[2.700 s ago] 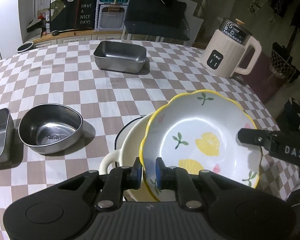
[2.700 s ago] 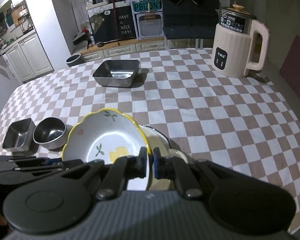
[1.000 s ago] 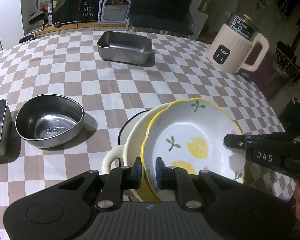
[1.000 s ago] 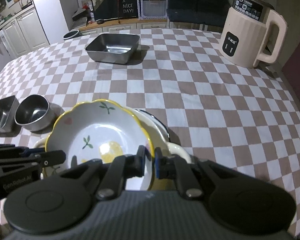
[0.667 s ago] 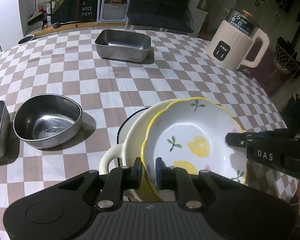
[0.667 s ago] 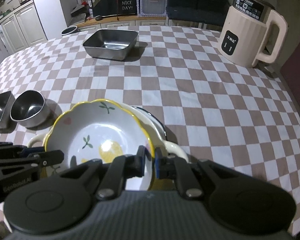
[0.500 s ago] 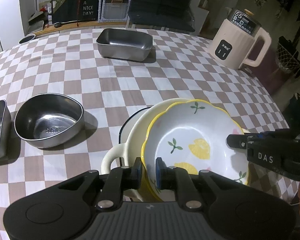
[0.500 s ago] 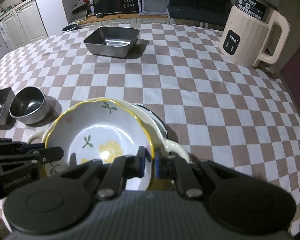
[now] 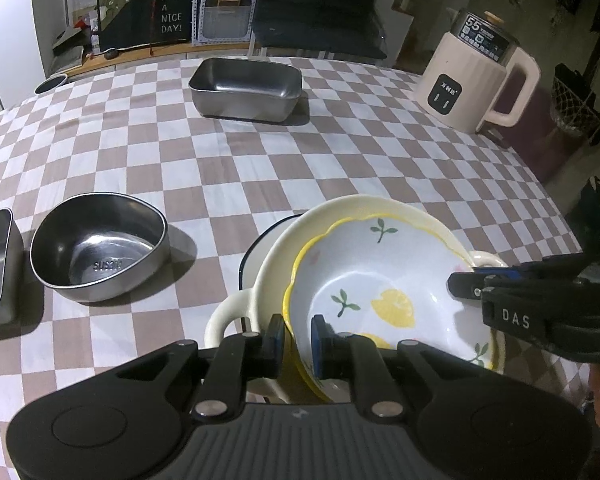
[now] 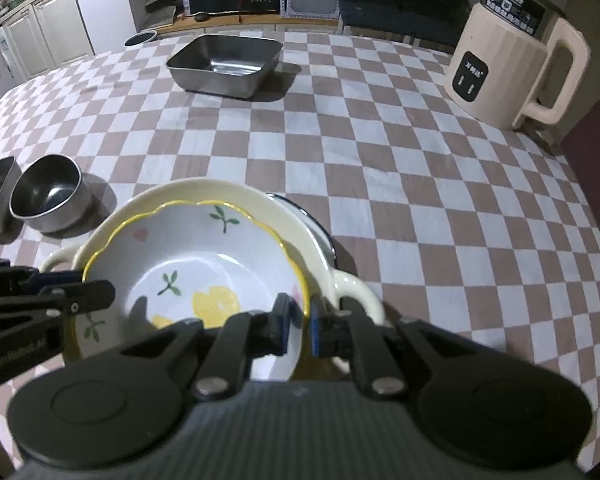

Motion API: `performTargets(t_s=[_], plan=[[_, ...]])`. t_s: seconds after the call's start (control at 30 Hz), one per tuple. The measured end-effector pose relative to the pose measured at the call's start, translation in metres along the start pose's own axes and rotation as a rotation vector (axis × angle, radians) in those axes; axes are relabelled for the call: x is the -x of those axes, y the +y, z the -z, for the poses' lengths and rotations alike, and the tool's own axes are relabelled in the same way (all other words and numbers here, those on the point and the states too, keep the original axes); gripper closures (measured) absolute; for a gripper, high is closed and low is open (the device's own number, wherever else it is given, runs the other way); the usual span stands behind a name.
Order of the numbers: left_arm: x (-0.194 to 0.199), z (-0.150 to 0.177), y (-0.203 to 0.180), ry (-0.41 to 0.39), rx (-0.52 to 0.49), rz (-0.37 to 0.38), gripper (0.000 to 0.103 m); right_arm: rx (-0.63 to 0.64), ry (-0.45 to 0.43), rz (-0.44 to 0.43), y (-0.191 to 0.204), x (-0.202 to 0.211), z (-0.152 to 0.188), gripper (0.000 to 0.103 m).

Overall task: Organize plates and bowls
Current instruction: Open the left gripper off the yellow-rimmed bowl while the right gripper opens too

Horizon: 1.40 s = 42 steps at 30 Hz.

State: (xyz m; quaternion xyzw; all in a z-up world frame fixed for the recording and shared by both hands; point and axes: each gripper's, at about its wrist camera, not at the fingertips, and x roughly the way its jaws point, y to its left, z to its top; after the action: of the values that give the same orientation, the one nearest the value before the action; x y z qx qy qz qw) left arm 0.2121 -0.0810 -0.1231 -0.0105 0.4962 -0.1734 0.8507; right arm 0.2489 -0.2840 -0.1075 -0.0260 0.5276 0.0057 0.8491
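The lemon-print bowl (image 9: pixel 384 280) sits inside the cream two-handled pot (image 9: pixel 332 216). The left gripper (image 9: pixel 298 338) and right gripper (image 10: pixel 300 326), jaws narrow, each clamp opposite sides of its scalloped rim.

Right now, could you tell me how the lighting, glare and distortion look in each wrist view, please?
Left wrist view: dim, fisheye-curved tablecloth, sharp, soft sheen in the round steel bowl. Right wrist view: equally dim, bent at the edges, a bright glare spot in the lemon-print bowl, gripper body slightly blurred.

dim indoor light | soft shadows | fisheye-bent edges | near foreground blurred
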Motion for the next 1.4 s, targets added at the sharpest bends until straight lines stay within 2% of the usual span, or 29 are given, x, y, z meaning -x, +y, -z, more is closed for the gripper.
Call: performTargets(t_s=[0.2, 0.8, 0.87, 1.07, 1.1, 1.17, 1.23, 1.33, 1.4], plan=[[0.003, 0.0, 0.001, 0.003, -0.004, 0.003, 0.089, -0.036, -0.022, -0.043, -0.008, 0.004, -0.001, 0.088], [0.015, -0.001, -0.003, -0.007, -0.017, -0.01, 0.086, -0.024, -0.038, -0.076, -0.008, 0.017, 0.008, 0.087], [0.017, 0.0, -0.001, -0.009, -0.016, -0.006, 0.078, -0.027, -0.046, -0.07, -0.008, 0.02, 0.009, 0.086], [0.028, 0.003, 0.006, -0.032, -0.022, -0.002, 0.05, -0.059, -0.082, -0.063, -0.012, 0.03, 0.011, 0.061], [0.031, 0.003, 0.008, -0.04, -0.021, 0.002, 0.042, -0.066, -0.09, -0.054, -0.014, 0.031, 0.011, 0.054], [0.036, 0.004, 0.012, -0.06, -0.018, -0.017, 0.026, -0.076, -0.098, -0.025, -0.013, 0.032, 0.012, 0.046], [0.043, 0.004, 0.019, -0.084, -0.012, -0.018, 0.023, -0.079, -0.101, -0.006, -0.013, 0.032, 0.012, 0.043], [0.051, 0.005, 0.03, -0.107, 0.008, -0.031, 0.014, -0.08, -0.12, -0.004, -0.01, 0.034, 0.013, 0.036], [0.057, 0.006, 0.038, -0.129, 0.01, -0.05, 0.007, -0.073, -0.143, 0.001, -0.007, 0.036, 0.012, 0.026]])
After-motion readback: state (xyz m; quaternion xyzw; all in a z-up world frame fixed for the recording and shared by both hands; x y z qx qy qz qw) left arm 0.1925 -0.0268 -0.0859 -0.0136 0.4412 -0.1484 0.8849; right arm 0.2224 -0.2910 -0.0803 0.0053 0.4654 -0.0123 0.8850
